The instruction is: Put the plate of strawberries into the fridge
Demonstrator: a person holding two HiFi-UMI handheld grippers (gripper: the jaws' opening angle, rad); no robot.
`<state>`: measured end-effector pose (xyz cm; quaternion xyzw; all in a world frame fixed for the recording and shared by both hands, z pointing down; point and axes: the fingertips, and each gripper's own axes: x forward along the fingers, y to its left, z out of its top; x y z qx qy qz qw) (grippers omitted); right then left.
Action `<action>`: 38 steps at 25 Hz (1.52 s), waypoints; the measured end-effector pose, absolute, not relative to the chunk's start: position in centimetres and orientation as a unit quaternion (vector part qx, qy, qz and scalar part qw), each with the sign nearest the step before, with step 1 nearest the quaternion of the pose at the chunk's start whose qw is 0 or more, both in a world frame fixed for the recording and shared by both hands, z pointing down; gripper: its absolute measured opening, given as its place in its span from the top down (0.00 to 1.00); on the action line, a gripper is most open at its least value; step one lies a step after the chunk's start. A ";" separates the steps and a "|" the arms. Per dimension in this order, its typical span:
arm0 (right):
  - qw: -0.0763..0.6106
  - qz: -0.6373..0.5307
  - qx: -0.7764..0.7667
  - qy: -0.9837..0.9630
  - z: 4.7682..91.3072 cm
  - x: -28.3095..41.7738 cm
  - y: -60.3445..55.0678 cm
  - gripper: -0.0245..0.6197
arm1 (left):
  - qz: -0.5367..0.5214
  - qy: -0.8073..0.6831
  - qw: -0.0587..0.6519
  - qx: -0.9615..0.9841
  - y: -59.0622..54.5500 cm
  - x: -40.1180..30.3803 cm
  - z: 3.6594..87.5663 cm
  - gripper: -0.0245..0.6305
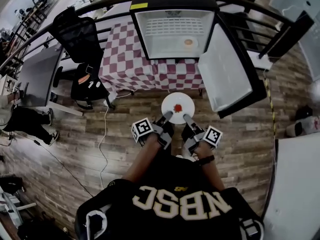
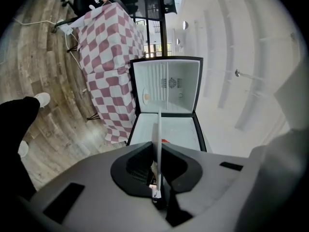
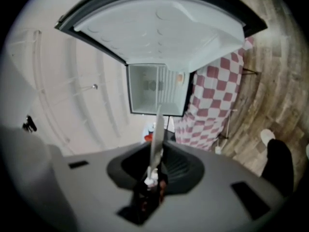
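Note:
A white plate (image 1: pixel 170 100) with a red strawberry (image 1: pixel 177 107) hangs level over the wooden floor, in front of the open mini fridge (image 1: pixel 172 21). My left gripper (image 1: pixel 166 115) is shut on the plate's near rim. My right gripper (image 1: pixel 187 117) has the same rim between its jaws a little to the right. In the left gripper view the plate's edge (image 2: pixel 157 139) runs straight into that gripper (image 2: pixel 157 192), with the fridge (image 2: pixel 166 86) beyond. The right gripper view is blurred; there the plate (image 3: pixel 157 134) stands in the gripper (image 3: pixel 152 178).
The fridge door (image 1: pixel 225 69) swings out to the right, close to the plate. A small round item (image 1: pixel 188 42) lies inside the fridge. The fridge stands on a table with a red checked cloth (image 1: pixel 130 59). A black chair (image 1: pixel 75 34) and a cable (image 1: pixel 102 134) are at left.

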<state>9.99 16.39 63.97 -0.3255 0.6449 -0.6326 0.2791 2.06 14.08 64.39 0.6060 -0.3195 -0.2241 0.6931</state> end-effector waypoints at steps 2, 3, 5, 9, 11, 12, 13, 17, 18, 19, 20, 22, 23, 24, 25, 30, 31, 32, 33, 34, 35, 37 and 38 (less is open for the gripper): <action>0.287 -0.628 -0.327 0.646 63.5 9.2 12.9 0.84 | -0.219 -0.315 0.689 0.615 10.5 1.5 63.8 0.92; 0.288 -0.625 -0.329 0.647 63.2 8.8 11.1 0.84 | -0.220 -0.312 0.687 0.618 8.7 1.1 63.5 0.92; 0.285 -0.616 -0.337 0.653 62.8 8.0 7.6 0.84 | -0.225 -0.308 0.685 0.621 5.3 0.3 62.6 0.92; 0.283 -0.600 -0.349 0.662 61.4 6.2 1.2 0.84 | -0.229 -0.301 0.675 0.633 -1.3 -1.5 61.4 0.92; 0.283 -0.598 -0.358 0.659 61.5 5.8 -1.0 0.84 | -0.222 -0.298 0.674 0.639 -3.6 -2.0 61.2 0.92; 0.279 -0.596 -0.365 0.659 61.6 5.6 -2.0 0.84 | -0.219 -0.297 0.673 0.641 -4.7 -2.2 61.2 0.91; 0.272 -0.590 -0.375 0.661 61.7 5.4 -3.0 0.84 | -0.217 -0.296 0.672 0.643 -5.7 -2.4 61.2 0.91; 0.235 -0.560 -0.419 0.675 61.1 5.0 -6.6 0.84 | -0.220 -0.290 0.672 0.645 -9.3 -2.9 60.8 0.91; 0.235 -0.554 -0.421 0.679 60.8 5.0 -7.4 0.84 | -0.219 -0.285 0.673 0.646 -10.1 -3.0 60.6 0.91; 0.238 -0.548 -0.422 0.682 60.5 4.9 -8.2 0.84 | -0.217 -0.280 0.672 0.650 -11.0 -3.0 60.3 0.92; 0.241 -0.545 -0.423 0.682 60.2 4.8 -9.0 0.84 | -0.214 -0.277 0.669 0.655 -11.8 -3.1 60.0 0.92; 0.246 -0.545 -0.427 0.678 59.9 4.7 -10.3 0.84 | -0.211 -0.272 0.668 0.660 -13.3 -3.2 59.5 0.92; 0.247 -0.544 -0.428 0.678 59.8 4.7 -10.9 0.84 | -0.213 -0.269 0.671 0.657 -13.8 -3.1 59.4 0.91; 0.249 -0.542 -0.427 0.680 59.6 4.8 -11.4 0.84 | -0.216 -0.266 0.676 0.652 -14.3 -3.0 59.3 0.91; 0.251 -0.538 -0.427 0.682 59.4 4.9 -12.0 0.84 | -0.218 -0.262 0.681 0.648 -14.8 -2.8 59.2 0.92; 0.265 -0.534 -0.423 0.682 58.0 5.6 -14.3 0.84 | -0.219 -0.255 0.682 0.650 -17.2 -1.9 58.3 0.92; 0.267 -0.533 -0.421 0.683 57.9 5.9 -14.7 0.84 | -0.219 -0.254 0.681 0.651 -17.6 -1.6 58.2 0.91; 0.267 -0.531 -0.419 0.687 57.8 6.1 -15.3 0.84 | -0.220 -0.255 0.679 0.652 -18.2 -1.4 58.2 0.91; 0.266 -0.528 -0.415 0.691 57.7 6.3 -16.1 0.84 | -0.220 -0.257 0.678 0.653 -18.9 -1.3 58.3 0.92; 0.266 -0.528 -0.411 0.694 57.8 6.5 -17.1 0.84 | -0.221 -0.262 0.676 0.652 -19.7 -1.2 58.4 0.92; 0.266 -0.531 -0.407 0.694 57.9 6.5 -18.0 0.84 | -0.223 -0.267 0.676 0.649 -20.5 -1.1 58.5 0.92; 0.268 -0.541 -0.396 0.692 58.0 6.5 -19.7 0.84 | -0.225 -0.279 0.675 0.645 -22.0 -1.1 58.7 0.92; 0.267 -0.542 -0.392 0.694 58.1 6.5 -20.4 0.84 | -0.225 -0.285 0.672 0.646 -22.6 -1.2 58.8 0.92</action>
